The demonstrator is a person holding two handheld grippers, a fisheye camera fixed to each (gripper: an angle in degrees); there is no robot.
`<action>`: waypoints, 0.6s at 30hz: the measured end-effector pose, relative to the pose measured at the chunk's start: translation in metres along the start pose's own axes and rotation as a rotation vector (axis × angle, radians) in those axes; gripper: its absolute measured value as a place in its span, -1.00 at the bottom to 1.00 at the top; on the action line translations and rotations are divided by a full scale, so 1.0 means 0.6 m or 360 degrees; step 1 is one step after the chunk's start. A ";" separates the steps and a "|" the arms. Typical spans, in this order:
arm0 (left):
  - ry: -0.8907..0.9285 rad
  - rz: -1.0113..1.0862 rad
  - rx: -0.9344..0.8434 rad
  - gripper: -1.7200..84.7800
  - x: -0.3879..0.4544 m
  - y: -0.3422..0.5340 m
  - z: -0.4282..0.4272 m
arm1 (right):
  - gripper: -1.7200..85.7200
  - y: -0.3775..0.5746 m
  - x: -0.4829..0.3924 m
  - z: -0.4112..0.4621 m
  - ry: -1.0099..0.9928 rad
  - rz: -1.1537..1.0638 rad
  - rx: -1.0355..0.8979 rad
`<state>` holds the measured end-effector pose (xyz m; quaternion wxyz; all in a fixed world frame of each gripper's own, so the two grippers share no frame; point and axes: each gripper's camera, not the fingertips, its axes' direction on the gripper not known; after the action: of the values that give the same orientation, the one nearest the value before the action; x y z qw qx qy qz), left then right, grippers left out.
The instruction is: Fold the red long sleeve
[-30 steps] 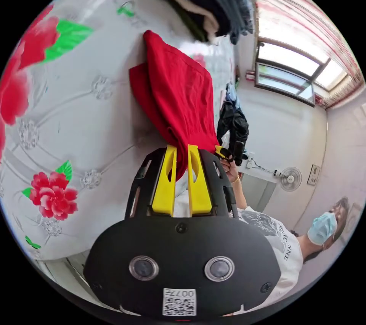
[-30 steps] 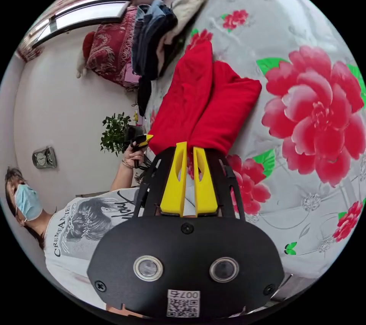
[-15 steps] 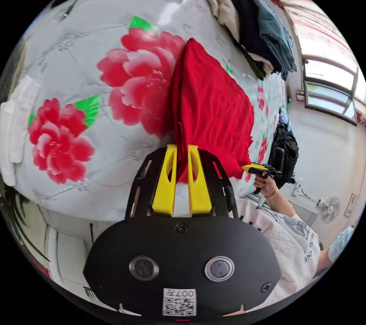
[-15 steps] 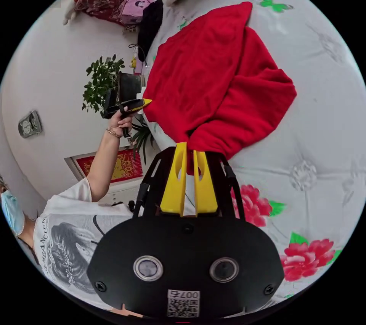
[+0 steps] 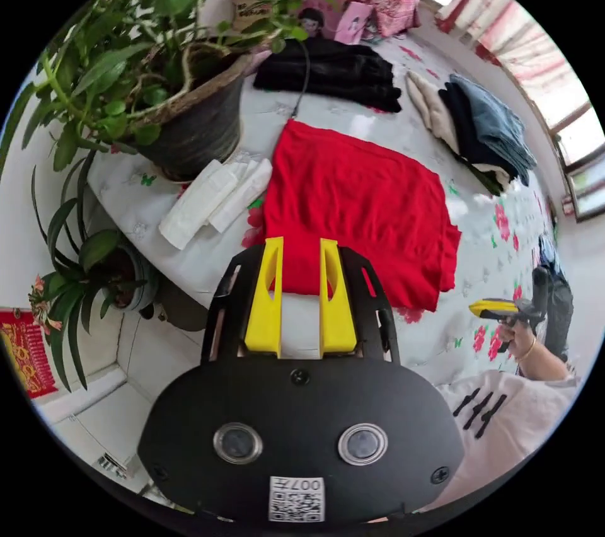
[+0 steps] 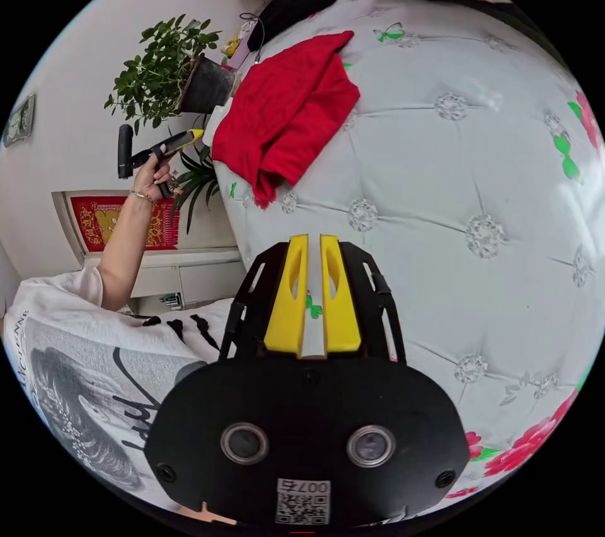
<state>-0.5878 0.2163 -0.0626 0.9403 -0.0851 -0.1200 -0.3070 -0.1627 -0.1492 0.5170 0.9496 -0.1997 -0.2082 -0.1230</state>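
The red long sleeve [image 5: 359, 206] lies folded flat on the white flowered bed cover [image 5: 378, 121], near the bed's corner. My left gripper [image 5: 300, 244] hovers at the garment's near edge, jaws open, holding nothing. In the right gripper view the red long sleeve [image 6: 283, 108] rests far off by the bed's edge, its lower corner bunched. My right gripper [image 6: 313, 242] is well back from it over bare cover, jaws nearly together and empty. A hand holds the left gripper [image 6: 186, 138] just off the bed, beside the garment. The right gripper [image 5: 495, 309] is out past the bed's side.
A potted plant [image 5: 189, 108] and a white folded item [image 5: 214, 200] sit beside the garment at the bed corner. A black garment [image 5: 334, 74] and a stack of folded clothes [image 5: 479, 127] lie further up the bed. The person's white T-shirt [image 6: 75, 341] is close by.
Both grippers have let go of the red long sleeve, which now lies folded on the bed. Both have drawn back, the right one much further.
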 end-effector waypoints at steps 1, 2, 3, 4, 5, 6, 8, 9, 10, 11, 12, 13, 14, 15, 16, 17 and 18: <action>0.0044 0.0169 0.0011 -0.73 0.079 0.024 0.009 | -0.94 0.006 0.010 -0.009 0.0019 0.0024 0.0039; 0.0063 0.0248 0.0006 -0.72 0.119 0.036 0.016 | -0.94 0.011 0.019 -0.016 0.0020 0.0045 0.0068; 0.0103 0.0385 -0.0020 -0.70 0.194 0.060 0.031 | -0.94 0.013 0.022 -0.018 0.0017 0.0054 0.0083; 0.0124 0.0436 -0.0026 -0.69 0.227 0.072 0.038 | -0.94 0.017 0.030 -0.022 0.0003 0.0082 0.0113; 0.0145 0.0538 -0.0024 -0.67 0.287 0.096 0.052 | -0.94 0.020 0.037 -0.023 -0.0021 0.0110 0.0137; 0.0090 0.0621 -0.0015 -0.64 0.333 0.116 0.065 | -0.94 0.021 0.040 -0.024 -0.0038 0.0119 0.0146; -0.0101 0.0678 0.0002 -0.62 0.377 0.133 0.085 | -0.94 0.024 0.047 -0.023 -0.0096 0.0141 0.0181; -0.0196 0.0673 0.0023 -0.63 0.390 0.136 0.096 | -0.94 0.025 0.048 -0.023 -0.0109 0.0143 0.0187; -0.0235 0.0661 0.0018 -0.64 0.393 0.135 0.102 | -0.94 0.026 0.049 -0.020 -0.0131 0.0142 0.0201; -0.0301 0.0637 -0.0037 -0.65 0.397 0.129 0.119 | -0.94 0.027 0.052 -0.017 -0.0146 0.0146 0.0206; -0.0337 0.0645 -0.0108 -0.67 0.399 0.125 0.137 | -0.94 0.027 0.053 -0.015 -0.0152 0.0145 0.0206; -0.0379 0.0655 -0.0169 -0.69 0.401 0.123 0.151 | -0.93 0.025 0.055 -0.010 -0.0156 0.0139 0.0204; -0.0366 0.0669 -0.0162 -0.71 0.403 0.124 0.150 | -0.92 0.021 0.057 -0.005 -0.0147 0.0137 0.0200; -0.0369 0.0665 -0.0144 -0.75 0.402 0.126 0.144 | -0.91 0.018 0.058 -0.003 -0.0142 0.0136 0.0200; -0.0407 0.0646 -0.0138 -0.80 0.401 0.126 0.142 | -0.89 0.009 0.060 0.001 -0.0145 0.0122 0.0204; -0.0444 0.0636 -0.0129 -0.89 0.396 0.127 0.136 | -0.86 -0.005 0.062 0.005 -0.0166 0.0107 0.0205; -0.0399 0.0628 -0.0121 -0.91 0.391 0.128 0.128 | -0.85 -0.014 0.064 0.007 -0.0184 0.0103 0.0205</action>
<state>-0.3717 0.1650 0.0695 0.9559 -0.1797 -0.2052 -0.1087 -0.1333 -0.1608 0.5403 0.9503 -0.1516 -0.2635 -0.0669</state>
